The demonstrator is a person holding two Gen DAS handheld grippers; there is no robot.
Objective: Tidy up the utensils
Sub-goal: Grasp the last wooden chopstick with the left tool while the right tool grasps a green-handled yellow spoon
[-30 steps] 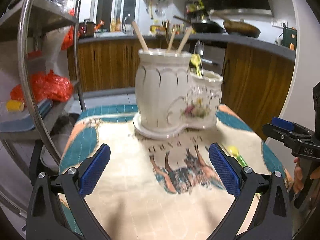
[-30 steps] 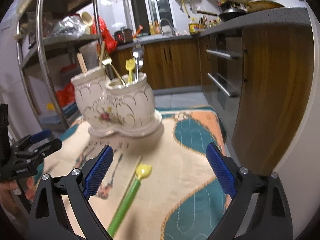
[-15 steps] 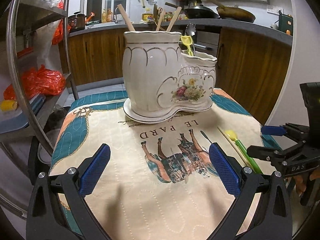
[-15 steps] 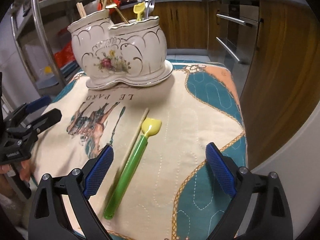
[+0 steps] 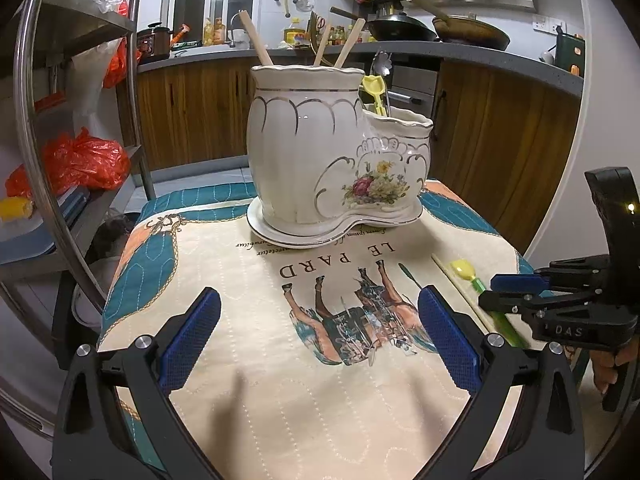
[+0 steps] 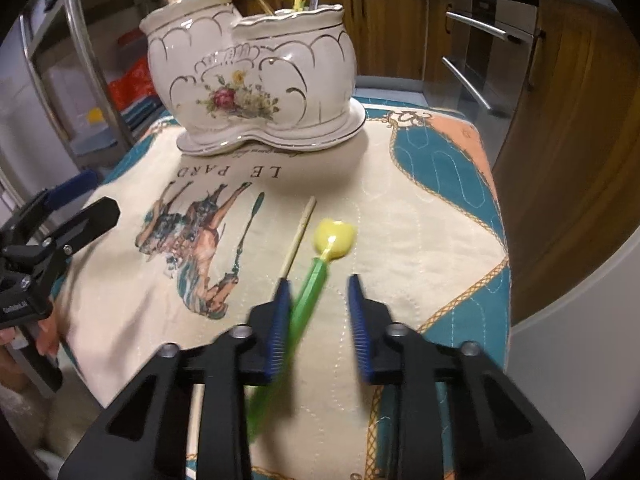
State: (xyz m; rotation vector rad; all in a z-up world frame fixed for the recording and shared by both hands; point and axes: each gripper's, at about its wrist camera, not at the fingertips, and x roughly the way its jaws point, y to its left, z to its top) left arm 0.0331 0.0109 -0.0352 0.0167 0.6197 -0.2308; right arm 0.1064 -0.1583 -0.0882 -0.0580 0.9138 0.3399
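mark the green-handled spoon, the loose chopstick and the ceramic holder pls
green-handled spoon (image 6: 334,236), right wrist view, on its yellow bowl.
loose chopstick (image 6: 299,236), right wrist view, mid-shaft on the cloth.
ceramic holder (image 5: 308,152), left wrist view, on the taller compartment's wall.

Black grippers (image 5: 319,338); ribbed blue pads (image 5: 448,336); silver screws; perhaps "DAS" lettering.

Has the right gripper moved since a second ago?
Yes. The right gripper has come in over the green spoon, nearer the ceramic holder, jaws closing around it.

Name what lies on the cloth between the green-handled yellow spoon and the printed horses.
A single wooden chopstick, beside the spoon; the right wrist view shows it best.
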